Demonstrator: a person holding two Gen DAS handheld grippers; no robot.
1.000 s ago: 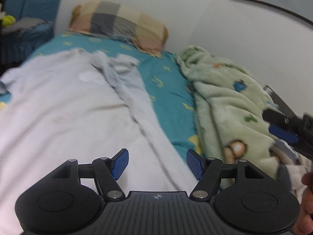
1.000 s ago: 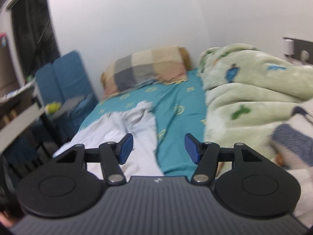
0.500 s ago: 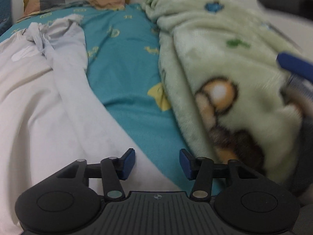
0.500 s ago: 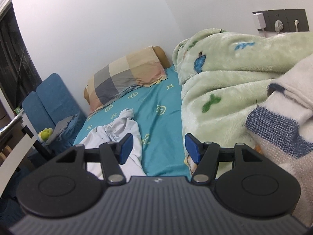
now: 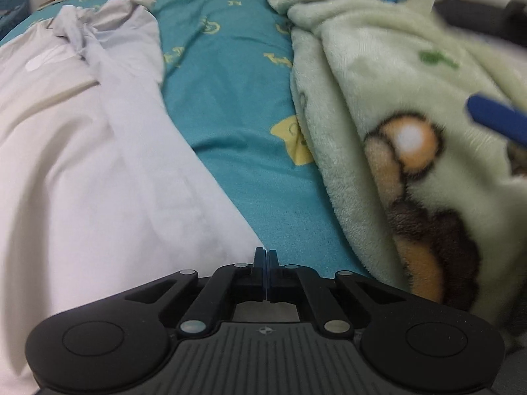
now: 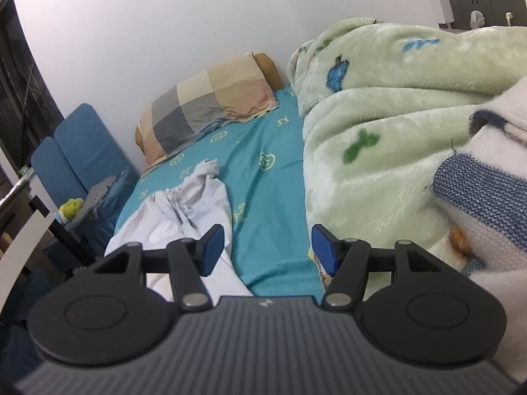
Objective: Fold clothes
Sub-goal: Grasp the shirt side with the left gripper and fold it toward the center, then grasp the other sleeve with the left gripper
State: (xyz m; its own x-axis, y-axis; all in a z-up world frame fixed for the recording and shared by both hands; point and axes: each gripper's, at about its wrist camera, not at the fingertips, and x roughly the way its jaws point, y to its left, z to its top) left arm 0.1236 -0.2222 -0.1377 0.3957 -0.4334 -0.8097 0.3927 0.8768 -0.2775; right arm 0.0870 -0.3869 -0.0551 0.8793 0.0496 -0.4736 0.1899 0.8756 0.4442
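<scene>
- Garment [image 5: 82,164] in white lies spread along the bed's left side, sleeve bunched toward the pillow [image 6: 210,105].
- Your left tool [image 5: 262,263] has its pads pressed together at the garment's near right edge; whether cloth is pinched, I cannot tell.
- Your right tool [image 6: 265,247] gapes wide, holding nothing.
- Green blanket [image 5: 395,115] crowds the bed's right side, so fold leftward.

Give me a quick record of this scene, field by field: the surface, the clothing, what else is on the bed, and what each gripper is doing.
surface: bed with teal patterned sheet
garment: white shirt spread on the sheet, collar end bunched toward the pillow
pillow: checked pillow at the head of the bed
blanket: green fleece blanket heaped along the wall side
other clothing: blue-striped knit lying on the blanket
left gripper: shut at the shirt's near corner; whether cloth is pinched cannot be told
right gripper: open, above the sheet, holding nothing
</scene>
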